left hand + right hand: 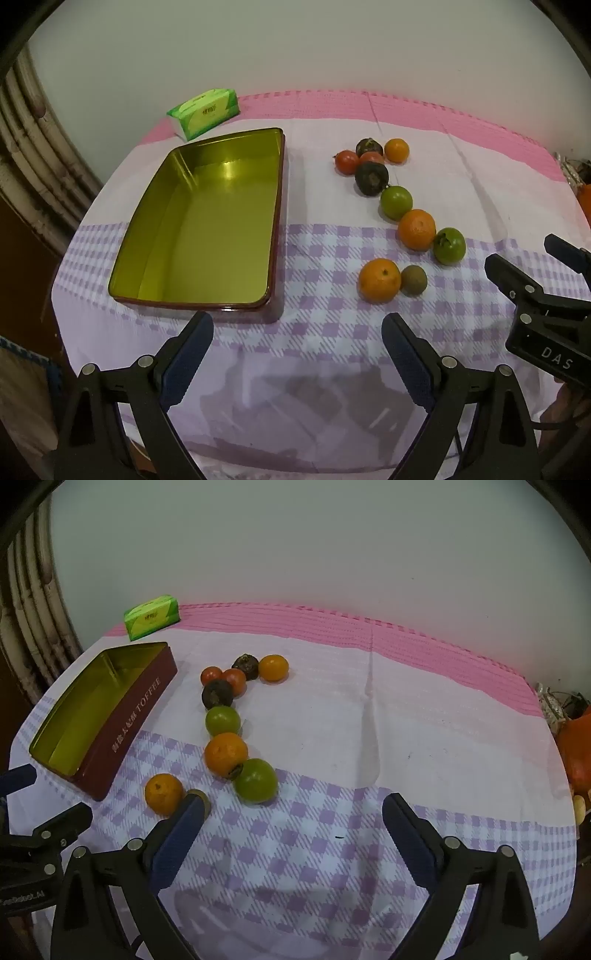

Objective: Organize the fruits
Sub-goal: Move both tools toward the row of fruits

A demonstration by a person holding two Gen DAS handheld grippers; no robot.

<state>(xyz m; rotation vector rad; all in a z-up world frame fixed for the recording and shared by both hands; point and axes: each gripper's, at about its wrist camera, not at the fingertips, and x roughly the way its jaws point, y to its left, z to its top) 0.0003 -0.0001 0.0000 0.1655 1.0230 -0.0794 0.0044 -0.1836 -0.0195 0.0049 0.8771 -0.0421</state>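
An open tin (pixel 155 295) with a gold inside and maroon walls (pixel 125 734) sits empty on the left. Several fruits lie in a loose line to its right: oranges (pixel 379 280) (pixel 163 794), green fruits (pixel 396 202) (pixel 256 781), red tomatoes (pixel 346 161) (pixel 211 675), dark fruits (pixel 371 178) (pixel 217 694) and a small brown one (pixel 413 280). My left gripper (pixel 297 332) is open and empty, near the table's front edge. My right gripper (pixel 293 814) is open and empty, just right of the nearest orange; it also shows in the left wrist view (pixel 528 266).
A green tissue pack (pixel 203 112) (pixel 151 616) lies behind the tin. A checked purple and pink cloth (pixel 369 738) covers the table. Orange objects (pixel 580 749) sit past the table's right edge. A wall stands behind.
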